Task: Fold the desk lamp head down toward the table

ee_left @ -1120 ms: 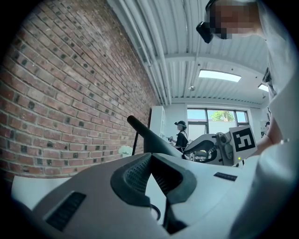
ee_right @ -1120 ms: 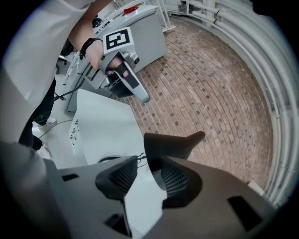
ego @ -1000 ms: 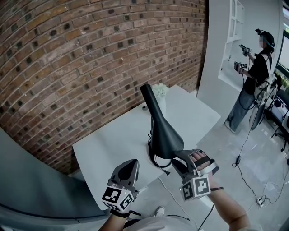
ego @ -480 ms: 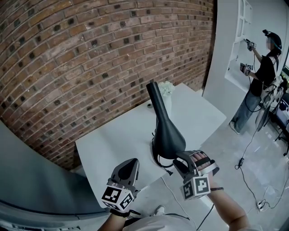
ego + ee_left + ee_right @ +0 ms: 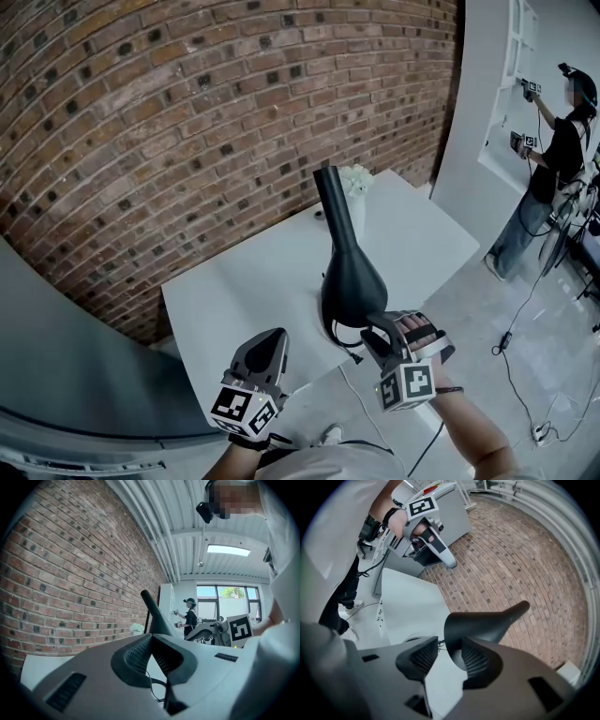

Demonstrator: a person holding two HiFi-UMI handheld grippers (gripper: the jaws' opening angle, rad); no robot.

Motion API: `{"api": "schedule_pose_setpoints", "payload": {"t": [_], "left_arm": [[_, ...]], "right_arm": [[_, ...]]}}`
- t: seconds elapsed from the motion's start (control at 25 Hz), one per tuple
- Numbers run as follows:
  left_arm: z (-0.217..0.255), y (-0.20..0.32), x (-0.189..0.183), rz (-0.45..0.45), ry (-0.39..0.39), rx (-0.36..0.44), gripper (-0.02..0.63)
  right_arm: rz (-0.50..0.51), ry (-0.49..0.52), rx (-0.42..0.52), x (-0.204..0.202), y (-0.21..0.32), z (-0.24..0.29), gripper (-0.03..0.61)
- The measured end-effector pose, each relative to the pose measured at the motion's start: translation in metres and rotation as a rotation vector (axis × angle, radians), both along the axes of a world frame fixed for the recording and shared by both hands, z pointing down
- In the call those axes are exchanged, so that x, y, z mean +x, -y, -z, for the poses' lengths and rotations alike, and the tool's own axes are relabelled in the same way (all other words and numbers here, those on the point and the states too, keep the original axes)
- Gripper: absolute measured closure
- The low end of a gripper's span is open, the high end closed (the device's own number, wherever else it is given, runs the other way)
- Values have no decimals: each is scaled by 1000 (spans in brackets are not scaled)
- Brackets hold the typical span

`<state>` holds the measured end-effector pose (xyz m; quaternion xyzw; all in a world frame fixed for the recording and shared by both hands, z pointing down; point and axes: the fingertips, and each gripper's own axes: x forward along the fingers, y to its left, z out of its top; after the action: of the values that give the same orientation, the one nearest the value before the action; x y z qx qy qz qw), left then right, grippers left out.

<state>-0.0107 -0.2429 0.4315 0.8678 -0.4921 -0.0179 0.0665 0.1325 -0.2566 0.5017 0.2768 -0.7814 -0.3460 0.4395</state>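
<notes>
A black desk lamp head (image 5: 351,277) stands on the white table (image 5: 244,291), its wide mouth low and near me and its narrow end (image 5: 332,192) pointing up toward the brick wall. My right gripper (image 5: 371,330) is at the mouth's lower rim. In the right gripper view the lamp head (image 5: 483,620) has its rim between the jaws, and the gripper (image 5: 445,657) stands open, its right pad (image 5: 474,660) against the rim. My left gripper (image 5: 265,349) hovers left of the lamp over the table's near edge, shut and holding nothing. From there the lamp (image 5: 153,615) rises beyond the jaws.
A white vase of flowers (image 5: 355,184) stands behind the lamp near the brick wall (image 5: 187,122). A black cable (image 5: 337,339) trails from the lamp base. At the far right a person (image 5: 561,150) works at white shelving, with cords (image 5: 511,328) on the floor.
The lamp head stands a little steeper and sits further right in the head view. My right gripper stays at its wide end. The left gripper has not visibly moved.
</notes>
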Motion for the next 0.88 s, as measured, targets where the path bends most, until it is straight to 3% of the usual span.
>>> {"api": "schedule_pose_setpoints", "payload": {"t": [0.88], "left_arm": [[-8,-9,-12,46,1,-17,606]], "right_arm": [[2,-4,-13,-5,16,-19,414]]}}
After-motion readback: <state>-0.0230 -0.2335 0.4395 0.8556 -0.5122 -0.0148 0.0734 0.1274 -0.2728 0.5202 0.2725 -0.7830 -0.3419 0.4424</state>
